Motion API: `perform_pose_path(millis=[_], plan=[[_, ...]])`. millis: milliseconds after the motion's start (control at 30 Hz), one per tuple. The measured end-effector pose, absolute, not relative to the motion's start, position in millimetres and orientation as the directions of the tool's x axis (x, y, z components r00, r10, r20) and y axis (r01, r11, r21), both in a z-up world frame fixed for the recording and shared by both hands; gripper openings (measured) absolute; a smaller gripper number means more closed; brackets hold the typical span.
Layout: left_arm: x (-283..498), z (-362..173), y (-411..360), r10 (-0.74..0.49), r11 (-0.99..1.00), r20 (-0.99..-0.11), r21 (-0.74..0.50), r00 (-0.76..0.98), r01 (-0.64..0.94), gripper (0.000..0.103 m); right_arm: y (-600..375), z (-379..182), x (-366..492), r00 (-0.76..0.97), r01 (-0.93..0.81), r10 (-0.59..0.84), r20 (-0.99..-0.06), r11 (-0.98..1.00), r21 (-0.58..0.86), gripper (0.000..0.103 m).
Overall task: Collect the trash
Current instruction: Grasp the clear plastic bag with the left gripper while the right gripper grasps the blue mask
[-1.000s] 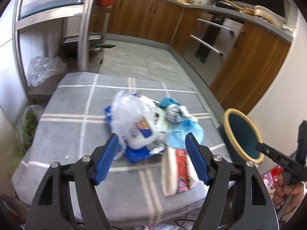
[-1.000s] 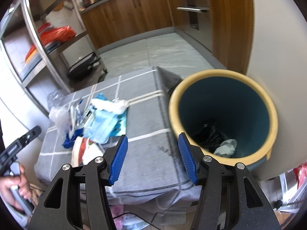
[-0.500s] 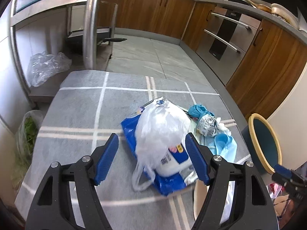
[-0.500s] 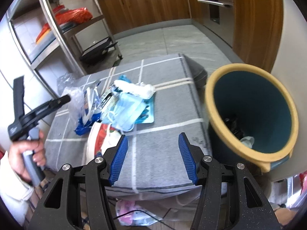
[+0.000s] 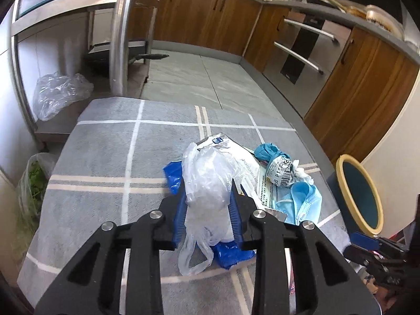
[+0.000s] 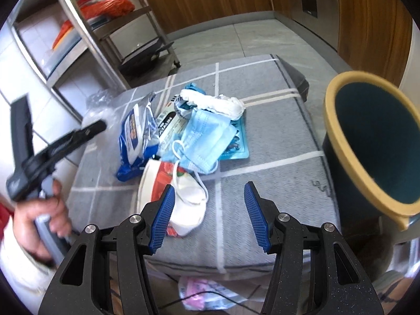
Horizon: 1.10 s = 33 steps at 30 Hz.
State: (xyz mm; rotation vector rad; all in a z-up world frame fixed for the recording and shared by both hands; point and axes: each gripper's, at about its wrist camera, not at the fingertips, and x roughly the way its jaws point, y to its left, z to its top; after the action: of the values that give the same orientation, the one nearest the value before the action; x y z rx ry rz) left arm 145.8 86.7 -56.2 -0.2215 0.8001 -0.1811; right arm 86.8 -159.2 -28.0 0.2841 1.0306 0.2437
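Closing on the clear plastic bag [image 5: 207,183], the left gripper [image 5: 207,204] has it pinched between both pads. The right gripper [image 6: 208,218] gapes empty, a white mask [image 6: 187,210] just left of it.

Crinkly clear plastic bag [image 5: 210,183]; matt woven, probably cloth, table cover [image 5: 105,157].

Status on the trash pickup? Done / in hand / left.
Done: nothing visibly; the bin interior is too dark in these views to tell.
In hand: left gripper jaws are closing around the clear plastic bag, which sits between them, still on the table.
Left: blue wipes packet, blue face mask, white mask, crumpled tissue. Right gripper open, empty.
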Motion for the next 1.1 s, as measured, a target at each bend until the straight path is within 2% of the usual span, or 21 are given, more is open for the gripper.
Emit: perform_pose_path(millis=[133,567,600,633,767,833,933,1100], plan=[[131.3,-51.1,98.7,-0.239,0.957,-0.671,-0.285,0.702,0.054,0.027,-162.5,-35.4,104.5,0.500,-0.003,0.356,-0.789,0.912,0.409,0.057],[110.9,-47.3,113.1,-0.262,0.944,-0.667,-0.326,0.698,0.044,0.027,-165.9,-60.7,159.4,0.518,0.046,0.361,-0.776,0.894,0.447,0.056],[110.5,-47.1,112.1,-0.263,0.945,-0.667,-0.325,0.697,0.046,0.027,-166.2,-62.9,161.2,0.513,0.043,0.372,-0.773,0.889,0.456,0.054],[110.2,-46.6,110.9,-0.264,0.945,-0.668,-0.323,0.696,0.049,0.027,-166.3,-64.6,162.2,0.508,0.034,0.389,-0.768,0.882,0.470,0.043],[109.3,-45.6,106.5,-0.269,0.944,-0.666,-0.324,0.695,0.055,0.027,-166.2,-63.6,161.1,0.498,0.011,0.420,-0.758,0.872,0.490,0.018],[108.6,-44.6,103.6,-0.273,0.943,-0.664,-0.327,0.696,0.058,0.027,-166.4,-58.8,158.1,0.504,-0.003,0.427,-0.751,0.870,0.493,0.012],[106.8,-41.3,100.2,-0.278,0.942,-0.657,-0.330,0.701,0.065,0.027,-170.3,-50.8,152.2,0.518,-0.009,0.428,-0.741,0.869,0.495,0.009],[103.0,-33.6,97.5,-0.286,0.938,-0.640,-0.339,0.713,0.072,0.027,-182.5,-28.7,141.7,0.554,-0.007,0.423,-0.717,0.864,0.503,0.008]])
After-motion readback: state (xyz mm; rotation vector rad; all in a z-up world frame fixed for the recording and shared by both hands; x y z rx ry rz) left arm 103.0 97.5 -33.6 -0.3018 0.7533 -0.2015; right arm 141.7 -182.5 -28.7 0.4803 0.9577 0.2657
